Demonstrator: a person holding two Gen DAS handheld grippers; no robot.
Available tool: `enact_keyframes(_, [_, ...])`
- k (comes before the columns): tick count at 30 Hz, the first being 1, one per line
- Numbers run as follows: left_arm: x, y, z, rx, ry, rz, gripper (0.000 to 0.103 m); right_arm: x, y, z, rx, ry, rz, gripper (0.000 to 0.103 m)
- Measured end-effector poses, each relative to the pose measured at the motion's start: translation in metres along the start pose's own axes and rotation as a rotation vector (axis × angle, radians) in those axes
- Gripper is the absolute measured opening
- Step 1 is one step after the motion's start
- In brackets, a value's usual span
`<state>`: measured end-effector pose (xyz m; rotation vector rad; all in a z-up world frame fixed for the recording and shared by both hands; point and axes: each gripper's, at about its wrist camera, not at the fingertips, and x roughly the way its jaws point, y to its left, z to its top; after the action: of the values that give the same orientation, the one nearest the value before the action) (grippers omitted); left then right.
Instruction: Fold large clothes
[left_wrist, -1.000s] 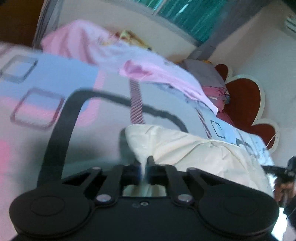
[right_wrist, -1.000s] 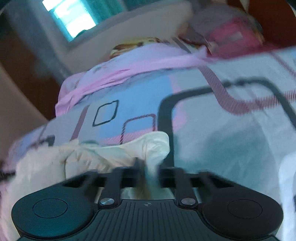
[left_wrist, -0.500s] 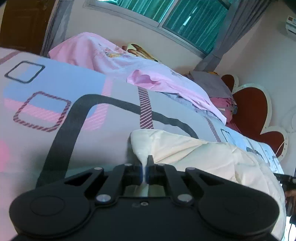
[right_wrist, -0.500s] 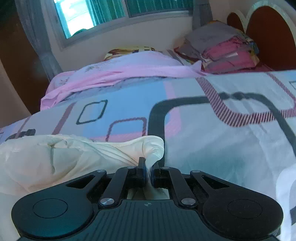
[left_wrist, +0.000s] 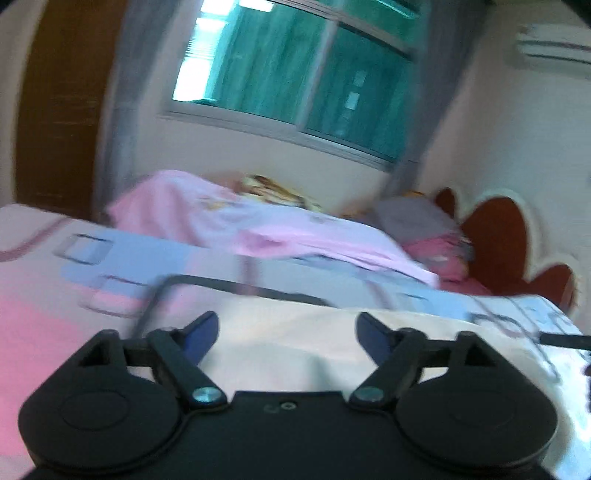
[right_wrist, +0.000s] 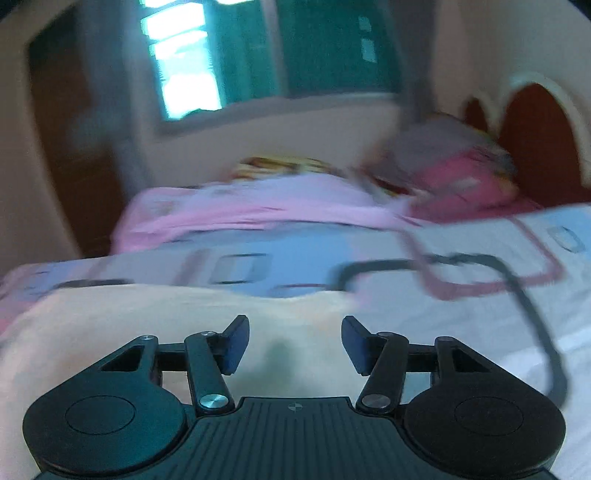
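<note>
A cream-coloured garment (left_wrist: 295, 343) lies on the patterned bed sheet (left_wrist: 48, 295) in front of both cameras. In the left wrist view my left gripper (left_wrist: 287, 334) hovers above it with its jaws opening wide and no cloth between the blue pads. In the right wrist view the same garment (right_wrist: 147, 325) spreads to the left and centre. My right gripper (right_wrist: 294, 345) is over its right part, jaws opening, nothing pinched between them. Both pictures are blurred by motion.
A pink blanket (left_wrist: 258, 229) lies across the far side of the bed. A stack of folded grey and pink clothes (right_wrist: 454, 166) sits by the red scalloped headboard (right_wrist: 535, 140). A window (left_wrist: 295, 74) and a brown door (left_wrist: 59, 110) are behind.
Both grippers were shut on edges of the cream garment. Now both have let go, opened, and pulled up and back from it; the garment lies flat on the bed.
</note>
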<state>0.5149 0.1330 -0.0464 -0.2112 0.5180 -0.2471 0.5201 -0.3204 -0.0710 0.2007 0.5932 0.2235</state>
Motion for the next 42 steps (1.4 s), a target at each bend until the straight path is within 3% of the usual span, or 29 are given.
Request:
enact_keyframes(3, [0.02,-0.054,-0.008,0.075,0.043,-0.046,0.085,0.008,0.052,-0.004,-0.051,0.004,0.077,0.056])
enact_keyframes(5, [0.034,-0.083,-0.018,0.121,0.068,-0.043,0.085,0.018,0.08,-0.01,-0.097,0.018,0.089,0.056])
enact_keyframes(7, [0.05,-0.101,-0.027,0.156,0.107,-0.039,0.089,0.038,0.095,-0.022,-0.121,0.085,0.072,0.056])
enact_keyframes(9, [0.072,-0.106,-0.042,0.175,0.203,0.017,0.091,0.06,0.103,-0.041,-0.17,0.148,0.014,0.056])
enact_keyframes(11, [0.081,-0.106,-0.058,0.227,0.202,0.039,0.093,0.066,0.103,-0.053,-0.184,0.125,0.012,0.056])
enact_keyframes(18, [0.1,-0.101,-0.064,0.215,0.251,0.046,0.095,0.077,0.102,-0.058,-0.187,0.16,0.005,0.056])
enact_keyframes(21, [0.085,-0.096,-0.055,0.194,0.241,0.029,0.094,0.056,0.096,-0.048,-0.178,0.145,-0.012,0.057])
enact_keyframes(26, [0.005,-0.07,-0.055,0.201,0.116,0.077,0.094,-0.012,0.063,-0.054,-0.178,0.034,-0.055,0.057])
enact_keyframes(28, [-0.012,-0.055,-0.06,0.19,0.099,0.119,0.093,-0.021,0.044,-0.064,-0.161,0.06,-0.106,0.057])
enact_keyframes(31, [0.002,-0.036,-0.07,0.185,0.19,0.172,0.094,-0.001,0.026,-0.075,-0.142,0.15,-0.149,0.056])
enact_keyframes(34, [0.001,-0.032,-0.066,0.153,0.198,0.185,0.088,-0.003,0.026,-0.066,-0.078,0.149,-0.169,0.057])
enact_keyframes(36, [-0.017,-0.03,-0.062,0.122,0.171,0.228,0.088,-0.023,0.018,-0.061,0.039,0.109,-0.177,0.058])
enact_keyframes(37, [-0.028,-0.026,-0.062,0.09,0.156,0.24,0.092,-0.037,0.01,-0.062,0.122,0.095,-0.163,0.065])
enact_keyframes(38, [-0.041,-0.022,-0.064,0.051,0.134,0.255,0.095,-0.05,0.002,-0.064,0.198,0.081,-0.155,0.091])
enact_keyframes(39, [-0.058,-0.015,-0.069,-0.004,0.104,0.28,0.102,-0.065,-0.006,-0.071,0.281,0.059,-0.143,0.096])
enact_keyframes(42, [-0.096,0.008,-0.082,-0.214,0.103,0.3,0.102,-0.095,-0.029,-0.091,0.5,0.061,-0.096,0.096])
